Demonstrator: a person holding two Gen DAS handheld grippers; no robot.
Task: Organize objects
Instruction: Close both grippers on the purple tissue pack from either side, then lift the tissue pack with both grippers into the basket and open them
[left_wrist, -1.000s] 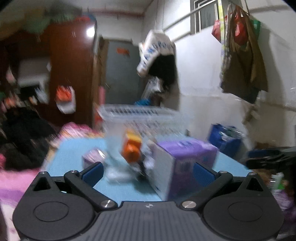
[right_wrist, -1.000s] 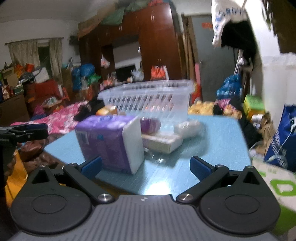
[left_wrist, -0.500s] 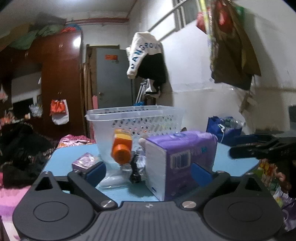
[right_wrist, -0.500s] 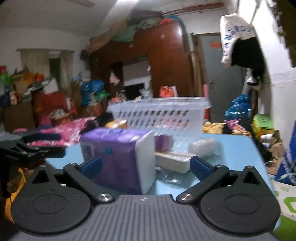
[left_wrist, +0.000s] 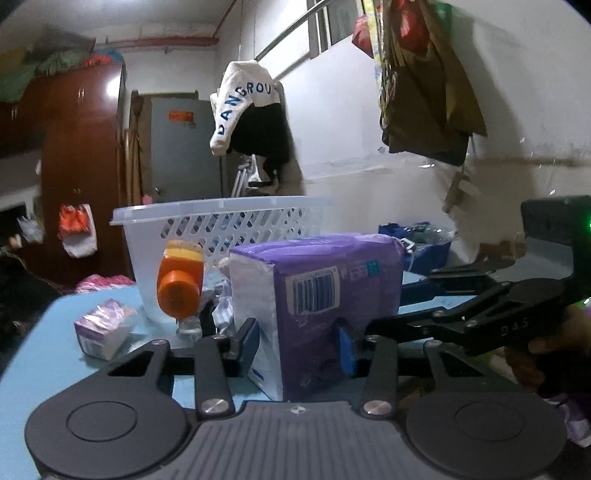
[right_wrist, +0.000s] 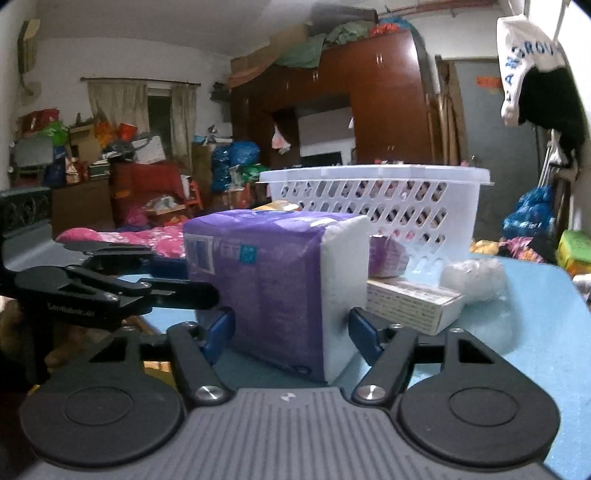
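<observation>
While both tools close in from opposite ends, the purple tissue pack (left_wrist: 332, 291) stands on the blue bench (right_wrist: 535, 332), in front of the white perforated basket (right_wrist: 388, 199). The left tool (left_wrist: 301, 341) has the pack between its closing jaws, with the blue pads at or against the wrapper; firm contact cannot be confirmed. The right tool (right_wrist: 291, 332) also brackets the pack, jaws closing, with a small gap visible at each pad. An orange-capped bottle (left_wrist: 179, 284) lies tilted beside the basket. A small purple packet (left_wrist: 105, 328) sits left of it. A flat white box (right_wrist: 413, 302) and a crumpled clear bag (right_wrist: 476, 277) lie near the basket's other side.
</observation>
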